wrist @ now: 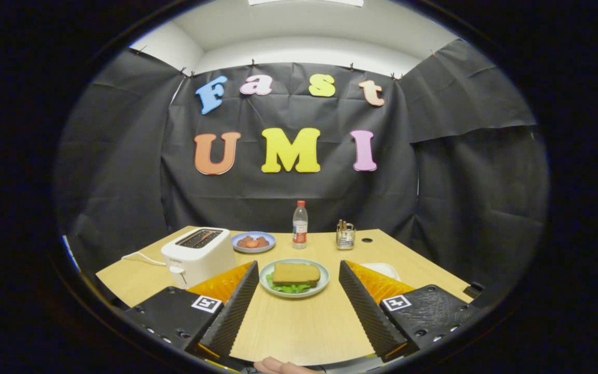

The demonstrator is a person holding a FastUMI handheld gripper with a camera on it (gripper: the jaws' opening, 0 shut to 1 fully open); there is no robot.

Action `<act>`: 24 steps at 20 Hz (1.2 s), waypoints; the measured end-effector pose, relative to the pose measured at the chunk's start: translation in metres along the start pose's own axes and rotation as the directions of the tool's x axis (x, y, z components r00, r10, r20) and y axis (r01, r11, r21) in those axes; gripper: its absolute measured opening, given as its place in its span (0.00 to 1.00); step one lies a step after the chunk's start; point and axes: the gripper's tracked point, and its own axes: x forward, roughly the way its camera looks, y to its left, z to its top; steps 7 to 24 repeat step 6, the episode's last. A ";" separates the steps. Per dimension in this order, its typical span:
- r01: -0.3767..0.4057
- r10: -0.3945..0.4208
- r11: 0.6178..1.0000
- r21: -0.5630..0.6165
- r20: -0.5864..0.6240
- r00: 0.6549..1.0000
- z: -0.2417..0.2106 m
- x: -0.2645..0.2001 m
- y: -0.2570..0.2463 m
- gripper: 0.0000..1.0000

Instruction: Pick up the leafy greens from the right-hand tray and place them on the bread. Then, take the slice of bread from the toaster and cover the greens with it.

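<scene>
The gripper [296,291] is held spread wide above the near part of a wooden table [299,327], and nothing is gripped between its two ribbed black fingers [234,306]. Orange panels are seen on the outer faces of the fingers, and a square black-and-white marker is carried on each finger base.

Between the fingertips and just ahead of them, a pale green plate [267,283] is set on the table. On it a slice of bread [296,272] is laid flat as the top layer, and the leafy greens [288,286] are seen poking out from under its near edge. Whether another slice lies under the greens cannot be made out.

Beyond the left finger a white toaster [198,254] is stood, with its slots facing up and a white cord trailing off to its left; what lies inside the slots cannot be told. Further back, a blue plate [236,245] with reddish-brown pieces of food is placed just beside the toaster. A clear bottle [300,225] with a red cap is stood upright behind the green plate, and a small wire holder [345,235] is set to its right. Beyond the right finger, part of a white tray [384,269] is seen, mostly hidden by the finger.

At the near edge of the table, between the finger bases, a fingertip of a person's hand [278,366] is visible
</scene>
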 end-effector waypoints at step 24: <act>0.010 -0.011 1.000 0.019 0.010 1.000 0.000 0.002 -0.007 0.96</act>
